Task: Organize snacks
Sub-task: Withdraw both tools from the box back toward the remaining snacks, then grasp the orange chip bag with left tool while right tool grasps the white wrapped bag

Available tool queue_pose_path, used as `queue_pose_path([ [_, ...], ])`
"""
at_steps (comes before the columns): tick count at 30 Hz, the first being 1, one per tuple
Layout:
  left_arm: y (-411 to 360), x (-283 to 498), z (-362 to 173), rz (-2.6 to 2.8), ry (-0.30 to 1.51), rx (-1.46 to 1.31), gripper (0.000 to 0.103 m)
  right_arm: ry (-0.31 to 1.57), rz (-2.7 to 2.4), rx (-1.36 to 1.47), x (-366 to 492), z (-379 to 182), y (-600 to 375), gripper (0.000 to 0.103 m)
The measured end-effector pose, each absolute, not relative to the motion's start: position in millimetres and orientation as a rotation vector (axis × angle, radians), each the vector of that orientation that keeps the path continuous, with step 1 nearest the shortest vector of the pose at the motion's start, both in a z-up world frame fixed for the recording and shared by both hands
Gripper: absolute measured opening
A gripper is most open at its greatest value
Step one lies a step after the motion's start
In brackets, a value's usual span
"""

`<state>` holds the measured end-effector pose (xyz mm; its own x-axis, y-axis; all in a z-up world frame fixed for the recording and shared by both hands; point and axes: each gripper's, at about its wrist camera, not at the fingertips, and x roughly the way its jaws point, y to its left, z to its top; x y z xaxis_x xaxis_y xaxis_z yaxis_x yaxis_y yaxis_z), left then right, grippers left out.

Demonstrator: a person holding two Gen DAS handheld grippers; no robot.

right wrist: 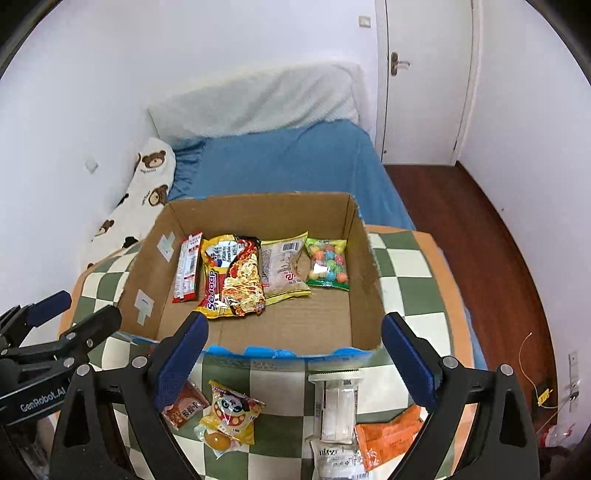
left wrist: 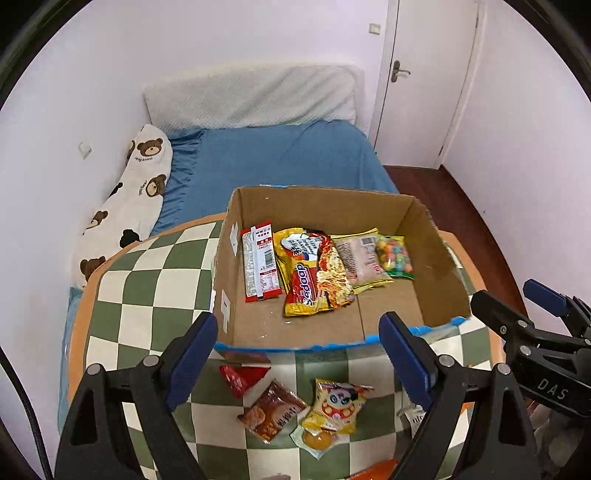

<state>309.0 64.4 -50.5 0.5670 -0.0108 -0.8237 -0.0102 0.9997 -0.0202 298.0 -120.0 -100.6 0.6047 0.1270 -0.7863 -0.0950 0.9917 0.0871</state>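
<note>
Checkered table [left wrist: 155, 280]: four packets in box [left wrist: 436, 236].

- Bright, even indoor light; shadows soft and faint.
- Strong fisheye bending at the edges, with dark corners.
- Centre sharp; packet print readable.
- Slight pink cast on the walls [left wrist: 258, 33] in the left view.

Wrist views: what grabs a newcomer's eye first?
The open cardboard box on the checkered table, with four snack packs lined along its far side, the red-and-yellow noodle pack loudest. Next, loose snacks in front of the box, like the yellow panda packet. Both the left gripper and right gripper hover open and empty.
</note>
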Motion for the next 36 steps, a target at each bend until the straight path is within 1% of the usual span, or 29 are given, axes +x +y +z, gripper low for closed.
queue_pose_path([
  [6,59,286,-31,-0.003,0.917,-0.019,0.089,0.867,0.13,0.062,266,-80,-125,0.097],
  [10,58,277,-27,-0.008,0.912,-0.031,0.089,0.859,0.136,0.088,253,-74,-129,0.097],
  [15,52,261,-47,-0.017,0.973,-0.019,0.089,0.947,0.152,0.145,238,-98,-139,0.098],
  [20,29,233,-114,-0.117,1.136,0.09,0.089,1.13,0.124,0.221,208,-157,-167,0.098],
  [23,1,210,-170,-0.238,1.297,0.237,0.089,1.247,0.076,0.241,184,-201,-189,0.098],
  [24,-5,202,-193,-0.285,1.392,0.229,0.089,1.278,0.062,0.255,177,-213,-196,0.098],
  [27,-13,187,-249,-0.349,1.616,0.103,0.089,1.361,0.014,0.281,159,-250,-215,0.098],
  [30,-19,185,-289,-0.371,1.773,-0.094,0.089,1.411,-0.02,0.319,147,-276,-233,0.098],
  [32,-26,186,-309,-0.378,1.84,-0.231,0.089,1.427,-0.034,0.345,143,-287,-242,0.098],
  [34,-32,191,-320,-0.354,1.859,-0.311,0.089,1.432,-0.035,0.366,143,-291,-247,0.098],
  [35,-36,193,-326,-0.343,1.868,-0.34,0.086,1.438,-0.037,0.379,145,-295,-250,0.098],
  [36,-41,195,-331,-0.32,1.87,-0.349,0.081,1.448,-0.035,0.409,148,-297,-253,0.098],
])
